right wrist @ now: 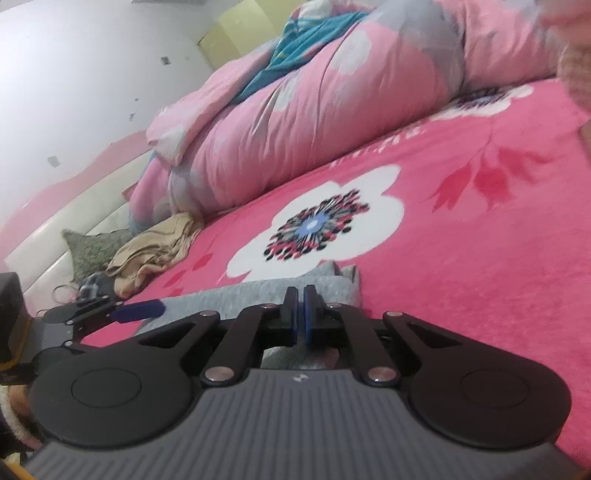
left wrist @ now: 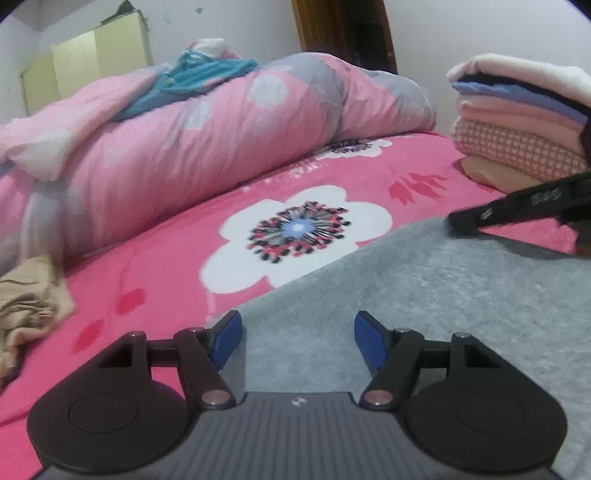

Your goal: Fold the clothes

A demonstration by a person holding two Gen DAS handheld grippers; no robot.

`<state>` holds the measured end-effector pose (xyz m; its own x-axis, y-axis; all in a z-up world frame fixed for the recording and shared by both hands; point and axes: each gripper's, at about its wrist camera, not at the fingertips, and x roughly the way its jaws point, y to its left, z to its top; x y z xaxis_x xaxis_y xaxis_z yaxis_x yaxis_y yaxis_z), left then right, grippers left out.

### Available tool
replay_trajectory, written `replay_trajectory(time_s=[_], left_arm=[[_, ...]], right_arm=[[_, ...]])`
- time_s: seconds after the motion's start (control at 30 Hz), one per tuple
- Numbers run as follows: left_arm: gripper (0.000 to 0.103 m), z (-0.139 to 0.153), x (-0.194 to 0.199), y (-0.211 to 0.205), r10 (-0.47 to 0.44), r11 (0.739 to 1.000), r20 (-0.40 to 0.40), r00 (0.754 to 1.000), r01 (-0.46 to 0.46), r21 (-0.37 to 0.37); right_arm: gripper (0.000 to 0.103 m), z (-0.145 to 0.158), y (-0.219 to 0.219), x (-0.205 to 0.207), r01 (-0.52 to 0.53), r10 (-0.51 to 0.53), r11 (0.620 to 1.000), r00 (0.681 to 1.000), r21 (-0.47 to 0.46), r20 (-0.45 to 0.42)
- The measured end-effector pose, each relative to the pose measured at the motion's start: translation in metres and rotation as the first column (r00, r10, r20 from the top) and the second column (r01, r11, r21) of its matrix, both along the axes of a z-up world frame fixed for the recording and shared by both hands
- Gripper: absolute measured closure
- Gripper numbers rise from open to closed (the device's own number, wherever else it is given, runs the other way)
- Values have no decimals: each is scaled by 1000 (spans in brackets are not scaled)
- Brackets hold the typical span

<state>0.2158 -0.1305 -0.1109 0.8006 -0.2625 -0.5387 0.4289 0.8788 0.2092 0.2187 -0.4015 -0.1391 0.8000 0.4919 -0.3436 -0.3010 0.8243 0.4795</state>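
I see a pink flowered bed (left wrist: 155,280), quilt (left wrist: 207,147) behind. Left hand-held gripper (left wrist: 298,341) released over grey cloth (left wrist: 443,295); right hand-held gripper (right wrist: 300,314) clenched on its edge.

you're looking across a bed under a hot-pink floral blanket (left wrist: 155,280), a rolled pink quilt (left wrist: 207,122) along its far side. behind it stand pale walls (left wrist: 240,26), a yellow-green cabinet (left wrist: 92,62) and a brown wooden door frame (left wrist: 306,26).

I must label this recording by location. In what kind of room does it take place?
Most likely a bedroom at home. The work surface is a bed with a pink flowered sheet, a rolled pink quilt lies along it, and a stack of folded clothes sits nearby.
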Motion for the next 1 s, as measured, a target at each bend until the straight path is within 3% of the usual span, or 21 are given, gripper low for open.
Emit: replay_trajectory(time_s=[0.2, 0.37, 0.47, 0.53, 0.6, 0.77, 0.93, 1.0], left_arm=[[31, 30, -61, 37, -35, 998, 72, 997, 38, -47], [31, 12, -113, 33, -116, 993, 29, 993, 117, -36], [31, -9, -120, 30, -101, 994, -4, 995, 101, -31], [31, -10, -119, 35, -81, 994, -25, 996, 79, -70], [32, -1, -124, 45, -64, 994, -12, 998, 62, -94], [31, 12, -141, 67, -38, 989, 9, 999, 39, -144], [31, 2, -154, 74, -29, 991, -26, 999, 25, -131], [31, 2, -159, 74, -21, 990, -29, 999, 17, -139]], right_arm=[[96, 53, 0, -82, 72, -65, 997, 985, -39, 161], [96, 55, 39, -151, 38, 14, 974, 974, -223, 228], [99, 19, 55, -156, 14, 18, 956, 994, -293, 104], [99, 4, 52, -159, 40, -15, 964, 995, -262, 97], [99, 16, 47, -162, 83, -66, 972, 994, -219, 81], [96, 40, 47, -187, 132, -101, 975, 981, -181, 166], [95, 19, 51, -193, 169, -156, 970, 984, -176, 86], [95, 19, 52, -201, 184, -171, 971, 980, -154, 98]])
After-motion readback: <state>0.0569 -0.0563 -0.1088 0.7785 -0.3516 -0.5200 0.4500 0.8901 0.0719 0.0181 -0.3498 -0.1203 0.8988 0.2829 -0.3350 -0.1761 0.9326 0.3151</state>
